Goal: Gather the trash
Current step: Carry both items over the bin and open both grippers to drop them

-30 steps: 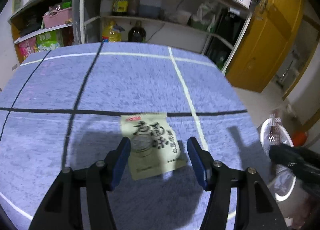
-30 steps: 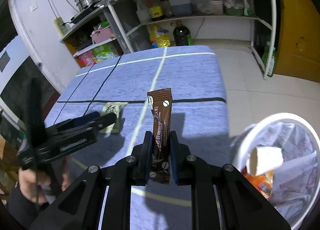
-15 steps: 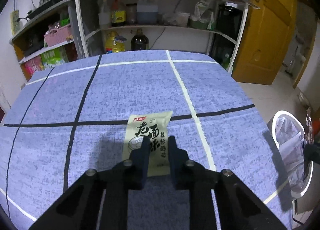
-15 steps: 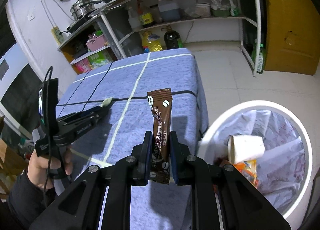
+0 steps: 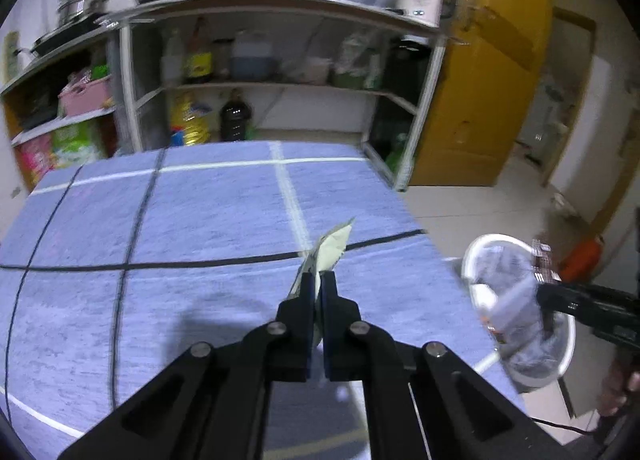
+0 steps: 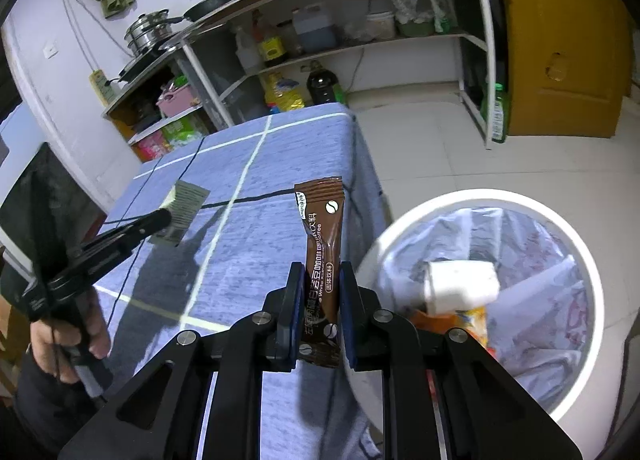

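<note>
A blue cloth-covered table (image 6: 256,220) stands before kitchen shelves (image 5: 260,72). The left gripper (image 5: 317,280) clamps a pale green packet (image 5: 332,248), seemingly lifted clear; the right gripper (image 6: 319,280) pinches a brown coffee sachet (image 6: 322,228) beside the bin (image 6: 480,204).

right hand-held gripper (image 6: 319,292): black linkage | silver screws | blue pads | dark sleeve

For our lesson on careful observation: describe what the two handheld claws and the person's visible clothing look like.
Each claw, left claw and right claw, is a black two-finger tool: angular black link arms with silver round pivot bolts and flat dark blue pads. Seen from the right wrist view, the left one has a pistol-style black handle and a thin black cable. The person's sleeve is dark.
</note>
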Demonstrator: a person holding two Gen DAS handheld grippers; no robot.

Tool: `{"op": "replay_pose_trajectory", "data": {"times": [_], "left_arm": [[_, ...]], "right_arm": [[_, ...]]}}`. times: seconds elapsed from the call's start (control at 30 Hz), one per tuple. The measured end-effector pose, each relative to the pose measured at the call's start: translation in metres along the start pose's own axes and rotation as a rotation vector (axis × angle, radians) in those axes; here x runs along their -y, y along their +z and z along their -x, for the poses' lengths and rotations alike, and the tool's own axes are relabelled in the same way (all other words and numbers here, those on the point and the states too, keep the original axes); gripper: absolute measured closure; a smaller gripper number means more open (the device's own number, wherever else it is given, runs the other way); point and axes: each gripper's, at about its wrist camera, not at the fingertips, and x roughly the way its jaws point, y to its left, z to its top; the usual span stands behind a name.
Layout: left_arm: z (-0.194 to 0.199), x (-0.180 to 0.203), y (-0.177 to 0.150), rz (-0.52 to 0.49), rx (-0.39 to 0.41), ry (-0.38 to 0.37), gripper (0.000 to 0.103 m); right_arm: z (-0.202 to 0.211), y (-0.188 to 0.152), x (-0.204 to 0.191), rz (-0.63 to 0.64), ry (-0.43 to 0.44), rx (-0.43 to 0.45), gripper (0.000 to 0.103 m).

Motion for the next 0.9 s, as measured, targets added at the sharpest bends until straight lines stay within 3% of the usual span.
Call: {"op": "replay_pose_trajectory", "data": {"times": [0.27,0.47,0.57,0.9], "left_arm": [[0.0,0.082,-0.001,-0.108,-0.003,-0.161,0.1],[-0.015,0.14,-0.005,-0.128,-0.026,-0.258,0.1],[-0.027,0.165,-0.008,-0.145,-0.052,-0.28,0.1],[-0.066,0.204,-0.02,-0.158,-0.142,-0.277,0.099]], "right_arm": [[0.03,-0.011,0.042,-0.058,-0.075,0.044,0.086],[0.045,-0.021,0.072,-0.068,-0.165,0.068,0.086],[0.049,-0.026,0.089,-0.07,-0.213,0.07,0.086],[0.043,-0.04,0.128,-0.109,-0.229,0.024,0.086]]}}
